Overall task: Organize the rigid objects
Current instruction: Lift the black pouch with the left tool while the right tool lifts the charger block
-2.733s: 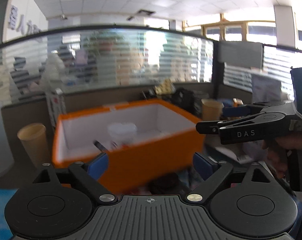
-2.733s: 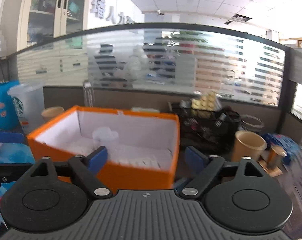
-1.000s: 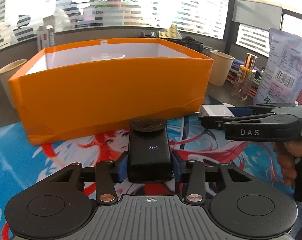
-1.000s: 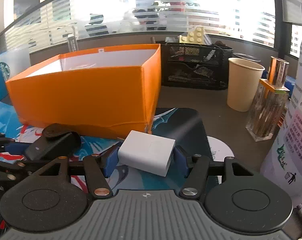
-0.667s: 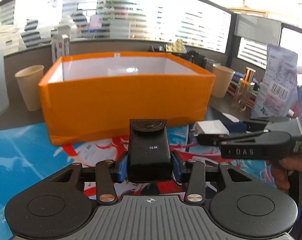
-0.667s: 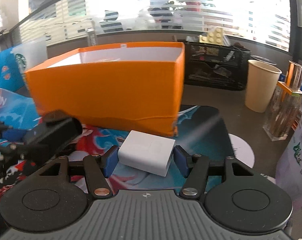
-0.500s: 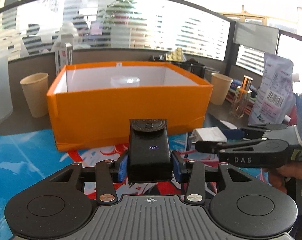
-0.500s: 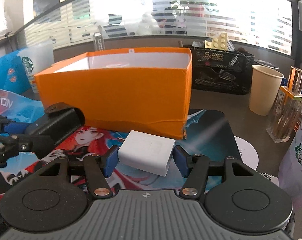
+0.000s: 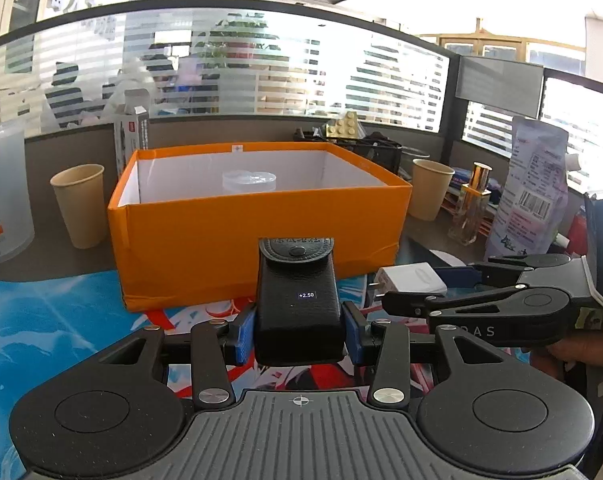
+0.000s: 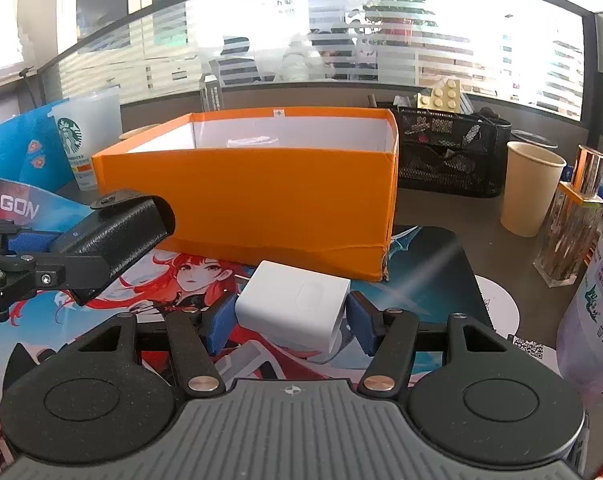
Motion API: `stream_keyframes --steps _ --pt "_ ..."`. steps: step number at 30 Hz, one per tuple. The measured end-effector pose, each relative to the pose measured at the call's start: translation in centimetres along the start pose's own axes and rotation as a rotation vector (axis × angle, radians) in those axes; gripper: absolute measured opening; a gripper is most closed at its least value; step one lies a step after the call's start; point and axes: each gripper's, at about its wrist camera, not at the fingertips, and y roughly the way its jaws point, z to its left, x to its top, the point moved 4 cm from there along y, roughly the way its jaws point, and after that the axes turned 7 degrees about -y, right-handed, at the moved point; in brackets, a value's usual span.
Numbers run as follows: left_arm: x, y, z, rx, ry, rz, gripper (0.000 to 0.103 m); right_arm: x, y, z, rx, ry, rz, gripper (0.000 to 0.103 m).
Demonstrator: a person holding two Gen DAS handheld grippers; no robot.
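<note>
- Left wrist view: the left gripper [image 9: 298,330] clamps a black leather case [image 9: 297,304] between its blue pads, the case standing upright with its snap flap on top and a small "+2.50" label on its face, carried above the printed desk mat [image 9: 41,320] just in front of the orange box [image 9: 257,236].
- Right wrist view: the right gripper [image 10: 289,320] pinches a white charger block [image 10: 295,306] by its two side faces; the block sits skewed between the pads, one corner pointing toward the box.
- Both loads hang below the box's front rim. A straight push forward would likely drive the case or the charger into the orange wall and shove the light cardboard box back toward the paper cup [image 9: 79,204] and the black mesh organiser [image 10: 449,152].
- The charger's smooth, skewed faces look prone to twisting or slipping out if it clips the rim.
- The two grippers travel side by side, the charger just right of the case; converging over the box risks a knock between them.
- A clear round lidded container [image 9: 248,179] already sits inside near the back wall; a drop from high could strike it.
- To the right, a tall glass bottle [image 10: 573,216] and a printed pouch [image 9: 535,188] stand near the right hand's path; a wide swing could topple them.
</note>
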Motion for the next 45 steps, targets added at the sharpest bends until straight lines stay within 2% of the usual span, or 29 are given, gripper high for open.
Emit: stream_keyframes --steps 12,25,30,32,35,37,38,41,42,44,45 --pt "0.4 -2.2 0.5 0.01 0.0 -0.049 0.042 1.5 -2.4 1.4 -0.005 -0.035 -0.063 0.056" --pt "2.6 -3.8 1.2 0.039 0.012 -0.133 0.041 4.4 -4.5 2.2 -0.011 -0.085 -0.142 0.056" --pt "1.5 -2.5 1.9 0.041 -0.006 -0.076 0.041 4.0 -4.1 2.2 -0.005 -0.078 -0.131 0.056" --pt "0.6 -1.7 1.9 0.008 -0.026 -0.026 0.04 3.8 -4.0 2.1 -0.006 -0.073 -0.124 0.056" --pt "-0.7 -1.3 0.5 -0.095 -0.014 0.02 0.048 3.7 -3.9 1.8 -0.013 -0.064 -0.123 0.056" --pt "-1.3 -1.1 -1.0 -0.139 0.03 0.026 0.062 3.7 -3.9 1.6 -0.017 -0.06 -0.125 0.056" --pt "-1.6 -0.9 -1.7 -0.147 0.059 0.03 0.073 3.7 -4.0 1.6 -0.019 -0.059 -0.127 0.056" --pt "-2.7 -0.5 -3.5 -0.187 0.123 0.057 0.078 3.7 -4.3 1.4 -0.023 -0.06 -0.13 0.056" --pt "-3.1 -0.4 -4.0 -0.211 0.136 0.074 0.086 3.7 -4.4 1.4 -0.025 -0.059 -0.132 0.056" --pt "-3.6 -0.1 -4.6 -0.231 0.148 0.084 0.093 3.6 -4.6 1.2 -0.029 -0.055 -0.133 0.056" --pt "-3.8 0.2 -4.9 -0.228 0.154 0.085 0.093 3.5 -4.7 1.1 -0.032 -0.052 -0.135 0.056"
